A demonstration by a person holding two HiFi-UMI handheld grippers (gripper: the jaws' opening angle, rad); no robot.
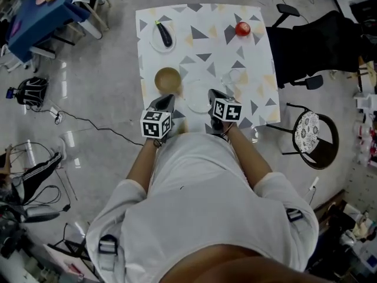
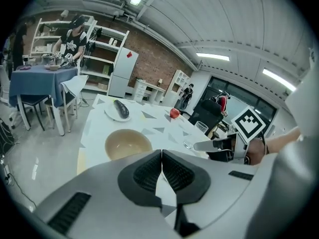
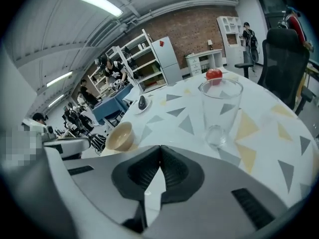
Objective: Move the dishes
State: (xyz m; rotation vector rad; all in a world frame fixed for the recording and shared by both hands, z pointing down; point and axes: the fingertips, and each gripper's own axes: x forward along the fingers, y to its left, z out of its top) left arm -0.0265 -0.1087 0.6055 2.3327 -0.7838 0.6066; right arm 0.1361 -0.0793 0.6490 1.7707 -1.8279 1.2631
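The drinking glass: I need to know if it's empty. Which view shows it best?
The right gripper view: the glass stands close and upright, see-through down to its base, with nothing visible inside. The head view gives only a faint outline of the glass from above; the left gripper view shows the glass small and far off.
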